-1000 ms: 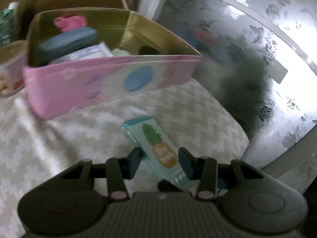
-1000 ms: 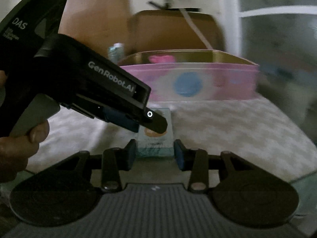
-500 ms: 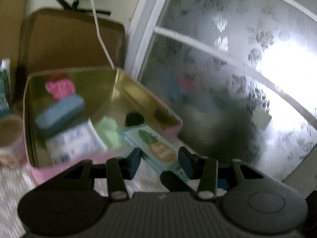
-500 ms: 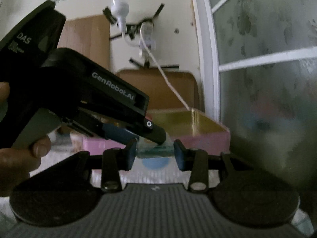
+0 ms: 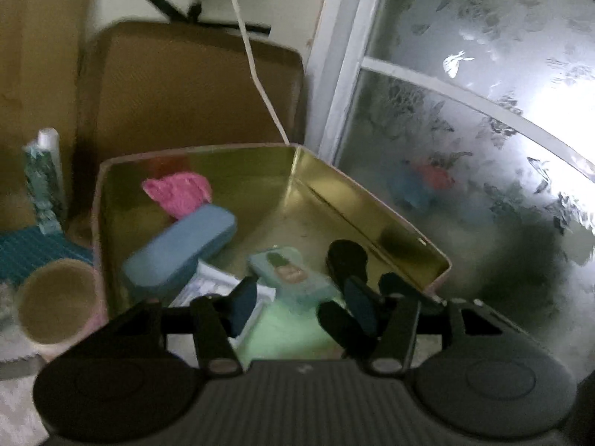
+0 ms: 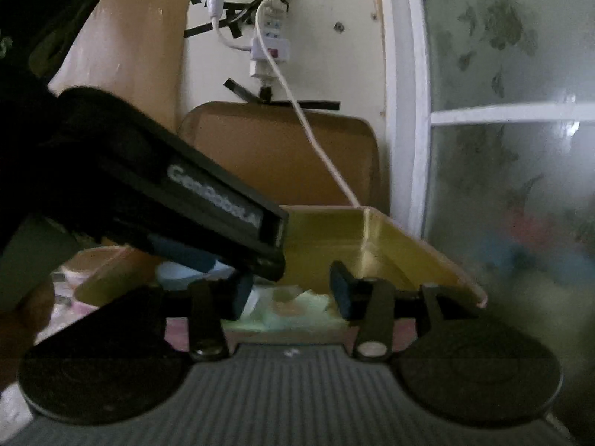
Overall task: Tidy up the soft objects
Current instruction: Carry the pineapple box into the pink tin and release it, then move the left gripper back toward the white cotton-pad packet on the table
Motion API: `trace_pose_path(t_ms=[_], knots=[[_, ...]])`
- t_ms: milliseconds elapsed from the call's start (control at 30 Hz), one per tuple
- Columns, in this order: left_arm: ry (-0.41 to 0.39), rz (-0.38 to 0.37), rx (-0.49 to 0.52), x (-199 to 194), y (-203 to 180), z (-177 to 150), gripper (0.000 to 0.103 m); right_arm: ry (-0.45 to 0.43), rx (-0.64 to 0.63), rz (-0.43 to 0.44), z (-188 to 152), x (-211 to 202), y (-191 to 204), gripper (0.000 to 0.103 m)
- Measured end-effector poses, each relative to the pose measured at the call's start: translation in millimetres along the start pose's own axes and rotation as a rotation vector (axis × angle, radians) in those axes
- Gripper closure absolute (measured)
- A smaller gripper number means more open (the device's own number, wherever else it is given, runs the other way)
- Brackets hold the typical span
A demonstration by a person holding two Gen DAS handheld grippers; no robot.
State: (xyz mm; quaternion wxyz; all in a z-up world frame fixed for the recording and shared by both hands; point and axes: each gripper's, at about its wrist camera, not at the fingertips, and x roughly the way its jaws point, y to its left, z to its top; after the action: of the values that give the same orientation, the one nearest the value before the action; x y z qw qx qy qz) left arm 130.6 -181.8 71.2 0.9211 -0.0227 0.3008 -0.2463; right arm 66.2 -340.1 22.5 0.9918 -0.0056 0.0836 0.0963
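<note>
While both claws open — teal packet (image 5: pixel 288 277) lies loose inside tin (image 5: pixel 372 219).
Left claw (image 5: pixel 301 303) and right claw (image 6: pixel 290 291) parted, gripping nothing.

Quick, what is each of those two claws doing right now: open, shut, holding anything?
Left gripper: jaws opening, the teal packet lies loose in the tin.
Right gripper: jaws opening, holding nothing.

teal pack (image 5: pixel 288 275): we see a pineapple-print pack lying flat, lower centre, inside the gold-lined tin (image 5: pixel 372 215).
blue case (image 5: pixel 178 249): tilted, centre-left.
pink cloth (image 5: pixel 178 193): crumpled, behind it.
</note>
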Motion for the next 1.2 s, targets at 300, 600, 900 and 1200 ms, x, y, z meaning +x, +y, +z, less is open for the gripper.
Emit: trace_pose_path(t_ms=[300,600,900,1200], knots=[[-0.086,0.063,-0.046,-74.6,43.5,-40.0,0.048,-0.036,-0.028,0.143,-5.4,-32.8,45.1,0.054],[-0.055,0.310,-0.178,-132.7,135.1,-97.9,0.044,0.087,-0.139,0.369,-15.2,-19.0,127.2,0.054],[-0.112,0.391,-0.262,-154.3,184.1,-141.0,0.036,0.240,-0.078,0.527,9.4,56.0,191.0,0.054],[-0.138,0.344,-0.342,-158.5,195.3,-145.1,0.036,0.521,0.094,0.514,35.0,213.7,255.9,0.054]])
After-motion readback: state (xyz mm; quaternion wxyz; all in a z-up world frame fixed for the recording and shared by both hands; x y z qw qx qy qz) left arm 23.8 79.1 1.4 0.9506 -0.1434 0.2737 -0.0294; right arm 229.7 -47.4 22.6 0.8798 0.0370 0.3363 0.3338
